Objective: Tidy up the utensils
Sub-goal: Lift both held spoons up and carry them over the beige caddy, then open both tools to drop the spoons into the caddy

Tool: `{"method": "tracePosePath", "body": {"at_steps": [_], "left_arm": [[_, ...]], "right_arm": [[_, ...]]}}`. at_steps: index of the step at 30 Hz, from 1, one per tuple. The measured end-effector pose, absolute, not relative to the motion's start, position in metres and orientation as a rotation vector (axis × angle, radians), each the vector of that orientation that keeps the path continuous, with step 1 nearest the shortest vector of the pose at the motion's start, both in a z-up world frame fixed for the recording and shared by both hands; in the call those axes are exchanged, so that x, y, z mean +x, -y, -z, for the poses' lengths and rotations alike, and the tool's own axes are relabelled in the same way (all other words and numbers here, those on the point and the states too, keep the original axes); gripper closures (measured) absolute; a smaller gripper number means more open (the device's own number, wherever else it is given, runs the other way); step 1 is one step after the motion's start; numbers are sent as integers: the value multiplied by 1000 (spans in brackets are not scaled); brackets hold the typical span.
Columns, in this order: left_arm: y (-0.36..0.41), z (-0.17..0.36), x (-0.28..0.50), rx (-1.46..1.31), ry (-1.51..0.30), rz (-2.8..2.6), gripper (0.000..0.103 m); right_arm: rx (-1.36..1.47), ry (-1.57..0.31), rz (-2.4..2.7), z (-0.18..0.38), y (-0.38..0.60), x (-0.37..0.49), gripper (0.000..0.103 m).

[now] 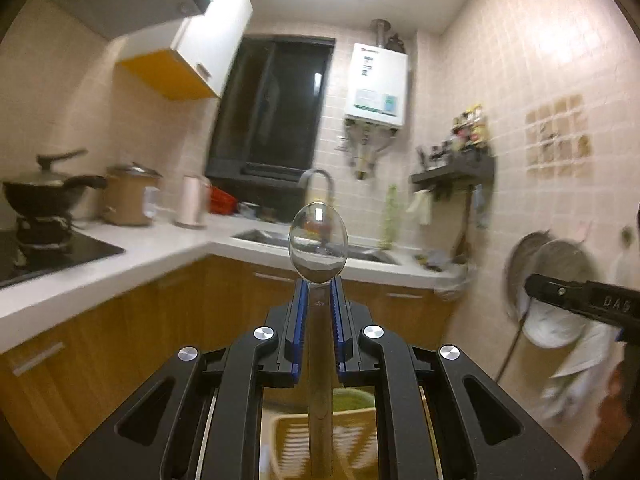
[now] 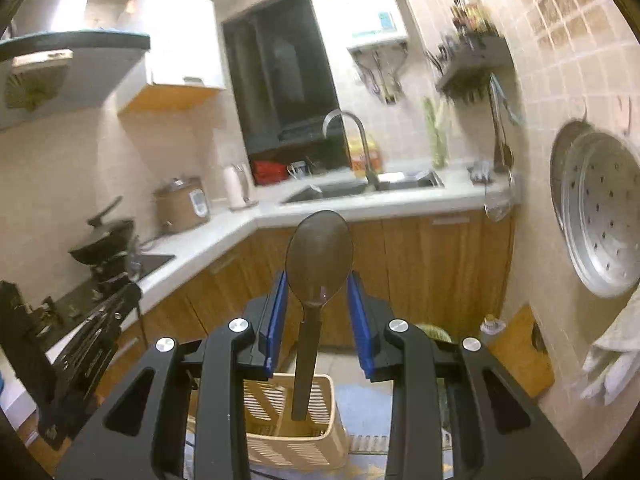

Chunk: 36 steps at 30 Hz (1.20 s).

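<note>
My left gripper [image 1: 320, 284] has its blue pads closed narrowly on the neck of a shiny metal spoon [image 1: 318, 242]; the bowl stands up past the fingertips, the handle runs down between the fingers toward the camera; below it, blurred, I see the slatted wall of a beige basket [image 1: 352, 436].

My right gripper [image 2: 319, 280] stands clearly wider, the pads set off from a dark spoon [image 2: 319, 254] on both sides; its bowl rises between the fingertips, and whether the pads actually touch it I cannot tell; its dark handle points down over the beige utensil basket [image 2: 296, 428], the tip showing against the basket's inner wall, though I cannot say whether it rests inside.

Beyond the claws in the right view: a white counter [image 2: 240, 232] wrapping the corner over wooden cabinets; a sink [image 2: 332, 192] with a curved tap; a rice cooker [image 2: 182, 208]; a black wok [image 2: 104, 240] on the stove; a perforated steamer tray [image 2: 604, 216] hanging on the tiled wall at right.
</note>
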<state>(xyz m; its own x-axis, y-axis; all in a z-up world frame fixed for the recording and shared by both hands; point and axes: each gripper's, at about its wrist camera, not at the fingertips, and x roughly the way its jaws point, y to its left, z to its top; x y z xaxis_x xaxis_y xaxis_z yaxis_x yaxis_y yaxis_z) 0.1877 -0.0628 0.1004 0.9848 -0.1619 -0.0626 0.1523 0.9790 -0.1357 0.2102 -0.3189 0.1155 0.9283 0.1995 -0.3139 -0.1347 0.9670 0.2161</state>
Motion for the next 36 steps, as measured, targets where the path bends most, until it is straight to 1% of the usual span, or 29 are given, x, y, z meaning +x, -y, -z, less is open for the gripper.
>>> {"method": "tracePosePath", "body": {"at_steps": [7,15,16,17,18,21,23,24,25,26,31,33,36], "left_arm": [[62,-70,203,-131,-87,88,93],[65,-59,198,-101,-102,81,91],[64,-59,195,-95,-100,82,88],[63,-60,192,-86,-104,83,74],[62,-61,189,-80,-107,77,64],[55,-65,176,-88,-110,84,63],[48,-69,167,-112,-119,103,63],[45,-71,163,-122,-124,113,60],[39,-75,157,-140,-134,130,59],[35,-79,152,-151,-141,142,56],[16,-95,129,-184,-212,200,55],[10,-100,124,-182,-297,262,48],[6,-97,122,-168,-434,334,48]], "right_arm": [[100,-379,-139,-76,295,230,76],[43,-446,-192,-47,278,231,75],[43,-460,-211,-46,278,230,75],[45,-471,-226,-45,278,228,75],[45,-477,-228,-45,278,225,75],[51,-500,-255,-47,279,219,74],[50,-508,-264,-49,279,213,68],[48,-508,-273,-51,279,208,57],[45,-507,-282,-52,279,203,52],[37,-503,-284,-54,279,197,48],[13,-540,-286,-63,276,171,48],[2,-594,-300,-64,273,162,48],[2,-710,-325,-57,269,154,48]]}}
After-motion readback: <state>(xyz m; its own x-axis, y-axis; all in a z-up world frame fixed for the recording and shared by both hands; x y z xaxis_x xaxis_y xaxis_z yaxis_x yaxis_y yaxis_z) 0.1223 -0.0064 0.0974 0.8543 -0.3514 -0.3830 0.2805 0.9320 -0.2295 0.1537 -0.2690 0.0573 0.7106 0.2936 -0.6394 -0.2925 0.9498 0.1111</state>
